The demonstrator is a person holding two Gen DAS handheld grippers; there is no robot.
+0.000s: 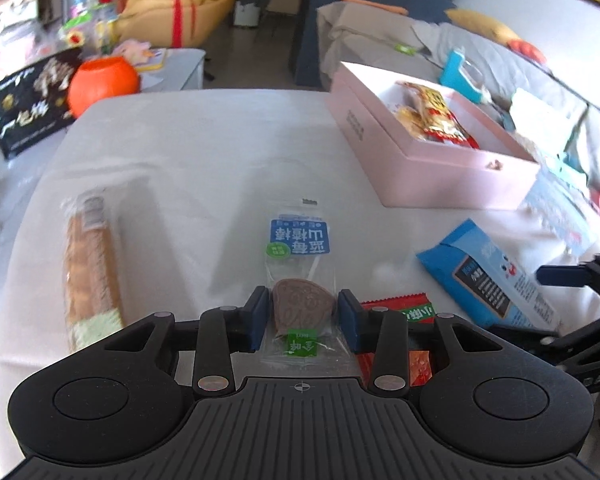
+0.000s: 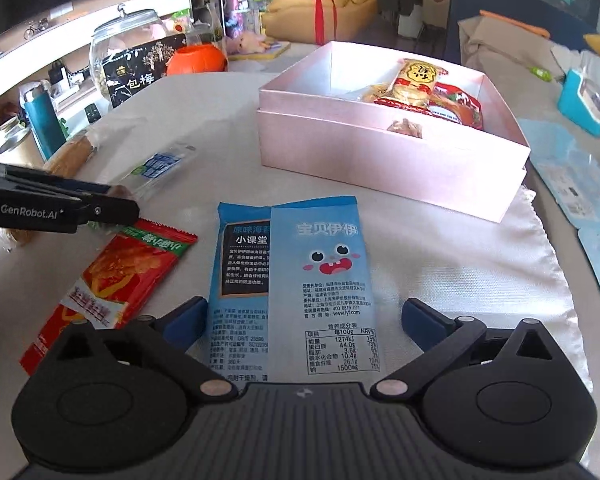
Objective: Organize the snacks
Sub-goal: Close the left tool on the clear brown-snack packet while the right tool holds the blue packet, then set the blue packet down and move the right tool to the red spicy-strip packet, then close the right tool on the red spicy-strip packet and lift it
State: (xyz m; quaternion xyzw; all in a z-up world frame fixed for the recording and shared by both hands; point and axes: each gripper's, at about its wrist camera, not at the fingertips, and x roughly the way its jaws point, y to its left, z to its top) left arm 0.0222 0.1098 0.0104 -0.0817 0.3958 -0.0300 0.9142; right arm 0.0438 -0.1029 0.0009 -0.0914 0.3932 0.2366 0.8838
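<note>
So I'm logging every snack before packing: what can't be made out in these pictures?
- Red packet: left wrist view, mostly hidden behind the left gripper.
- Blue packet: right wrist view, near end cut off by the right gripper body.
- Pink box: a small brown item inside, too small to identify.

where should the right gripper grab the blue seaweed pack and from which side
Grip the blue seaweed pack across its narrow width at the near end, coming down from above. It lies flat with its long sides already flanked by the open right gripper, and that width fits between the fingers.
</note>
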